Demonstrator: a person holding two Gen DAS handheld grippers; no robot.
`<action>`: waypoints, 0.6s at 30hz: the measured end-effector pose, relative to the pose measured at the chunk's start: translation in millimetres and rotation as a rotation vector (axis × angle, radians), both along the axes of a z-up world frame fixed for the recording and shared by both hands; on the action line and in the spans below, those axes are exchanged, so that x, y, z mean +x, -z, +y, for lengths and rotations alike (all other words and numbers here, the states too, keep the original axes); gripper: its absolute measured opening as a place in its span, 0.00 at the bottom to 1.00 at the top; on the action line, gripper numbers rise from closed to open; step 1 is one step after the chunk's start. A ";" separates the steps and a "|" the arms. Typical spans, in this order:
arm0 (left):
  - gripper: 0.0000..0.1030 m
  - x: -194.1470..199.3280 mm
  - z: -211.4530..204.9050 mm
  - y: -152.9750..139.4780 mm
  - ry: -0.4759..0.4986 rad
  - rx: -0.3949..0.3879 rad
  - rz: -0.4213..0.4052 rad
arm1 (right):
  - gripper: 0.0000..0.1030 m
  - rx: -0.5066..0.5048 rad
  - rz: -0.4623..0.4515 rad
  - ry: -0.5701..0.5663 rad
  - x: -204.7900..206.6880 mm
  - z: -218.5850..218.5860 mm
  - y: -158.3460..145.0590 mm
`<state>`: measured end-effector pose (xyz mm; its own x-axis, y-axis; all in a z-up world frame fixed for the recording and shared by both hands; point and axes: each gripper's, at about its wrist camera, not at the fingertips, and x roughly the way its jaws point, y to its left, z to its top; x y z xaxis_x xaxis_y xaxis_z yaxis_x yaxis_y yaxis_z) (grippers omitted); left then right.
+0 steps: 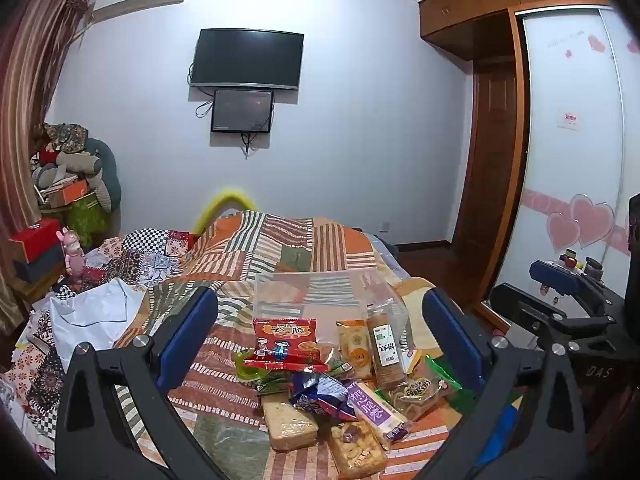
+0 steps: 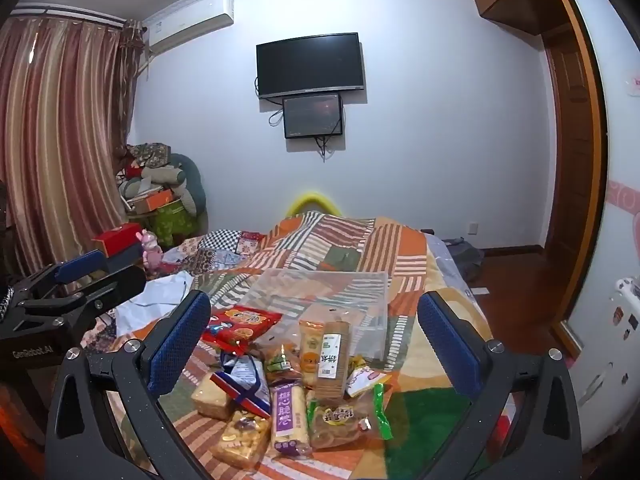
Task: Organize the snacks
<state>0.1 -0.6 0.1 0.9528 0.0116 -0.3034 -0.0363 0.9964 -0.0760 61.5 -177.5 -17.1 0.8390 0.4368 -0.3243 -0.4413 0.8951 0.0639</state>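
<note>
Both grippers wide, nothing held, over snack pile on bed.
Left gripper (image 1: 320, 332) & right gripper (image 2: 314, 336) hover w/ blue pads spread apart, snack pile (image 2: 288, 384) btwn them on patchwork quilt (image 2: 344, 240). Red packet (image 1: 286, 344) tops pile's far-left side; purple-label bar (image 2: 289, 416) near front. Clear plastic box (image 2: 340, 292) sits just behind pile, touching it.

Your left gripper (image 1: 320, 344) and right gripper (image 2: 314, 344) both stand wide open above the heap of wrapped snack packets (image 2: 288, 392), nothing between their fingers. The clear plastic storage box (image 2: 340, 300) blocks the far side, touching the heap. Open striped patchwork bedspread (image 1: 224, 392) lies left of the packets.
</note>
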 end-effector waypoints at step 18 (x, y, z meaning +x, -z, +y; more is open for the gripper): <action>1.00 1.3 1.9 3.8 0.003 -0.018 -0.004 | 1.00 0.028 0.001 0.007 -5.0 -2.6 -3.0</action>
